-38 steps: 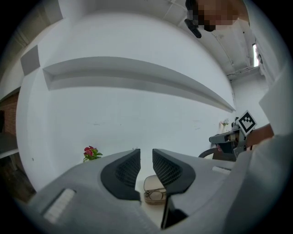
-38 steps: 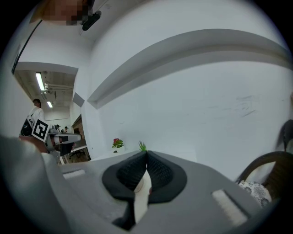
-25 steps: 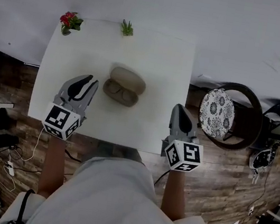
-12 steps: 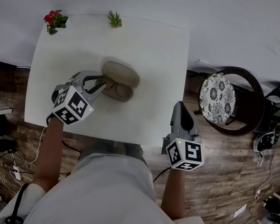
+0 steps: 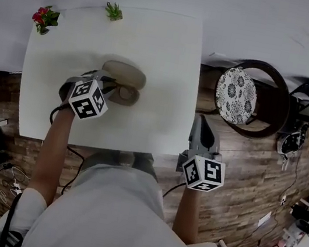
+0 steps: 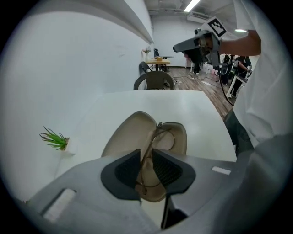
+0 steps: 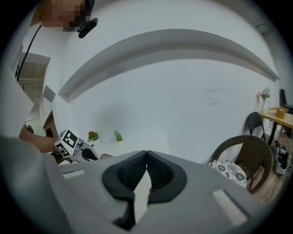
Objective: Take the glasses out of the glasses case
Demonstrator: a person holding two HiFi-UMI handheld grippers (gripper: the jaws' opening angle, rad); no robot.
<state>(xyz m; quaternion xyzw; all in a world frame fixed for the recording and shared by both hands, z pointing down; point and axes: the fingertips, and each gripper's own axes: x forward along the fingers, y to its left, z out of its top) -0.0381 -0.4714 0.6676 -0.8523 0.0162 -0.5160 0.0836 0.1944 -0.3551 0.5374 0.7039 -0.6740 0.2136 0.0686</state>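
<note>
We read no words or numbers anywhere; the cube (image 5: 88, 99) on the left gripper (image 5: 112, 87) and the cube (image 5: 202, 173) on the right gripper (image 5: 202, 122) bear only square patterns.

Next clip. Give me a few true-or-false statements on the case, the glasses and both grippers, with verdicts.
1. The glasses case lies open on the table. True.
2. The right gripper holds the glasses. False: its jaws are together on nothing; the left gripper grips the glasses.
3. The right gripper touches the case. False: it is apart from it, by the table's near right corner.
4. A green plant stands at the table's far edge. True.
</note>
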